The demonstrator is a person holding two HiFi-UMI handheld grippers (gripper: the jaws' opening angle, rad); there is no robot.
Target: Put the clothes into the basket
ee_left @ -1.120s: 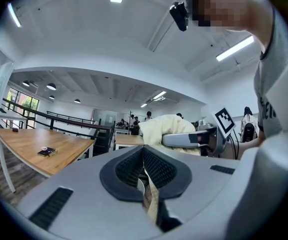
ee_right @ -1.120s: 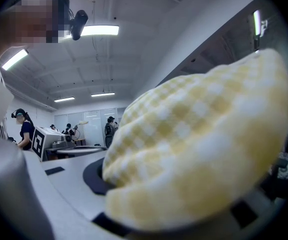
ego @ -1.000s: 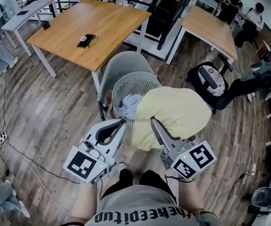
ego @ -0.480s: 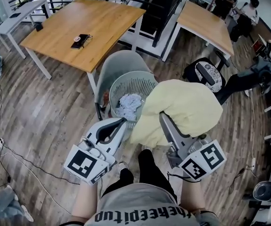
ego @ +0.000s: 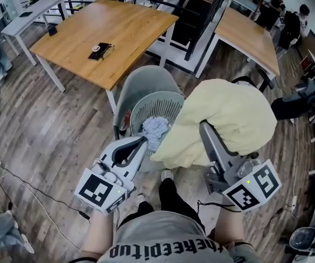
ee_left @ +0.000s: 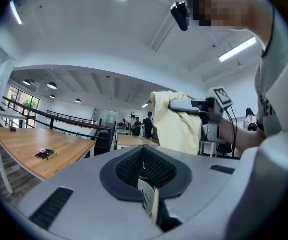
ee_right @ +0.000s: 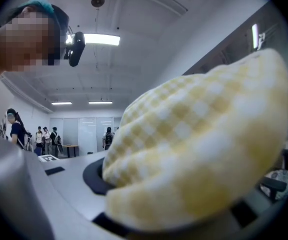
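We hold the right gripper (ego: pixel 205 129) level, and its jaws are clamped on a big pale yellow cloth (ego: pixel 225 116). In the right gripper view the checked yellow cloth fills the gap between the jaws and bulges out over them. The cloth hangs in a fat bundle up in the air, just to the right of the basket (ego: pixel 146 104). In the head view its lower left edge covers part of the basket's rim. From up here we cannot be sure if it is right over the basket or only beside it.

The left gripper (ego: pixel 142 142) is on the near side of the basket, with its tip at the rim. Its jaws are pressed together and hold nothing.

The basket is round and grey, with slots in its wall. It sits on a grey chair (ego: pixel 141 81). Some blue and white clothes (ego: pixel 156 129) lie inside it. Behind the chair stands a wooden table (ego: pixel 119 26) with a small dark thing (ego: pixel 101 49) on it.
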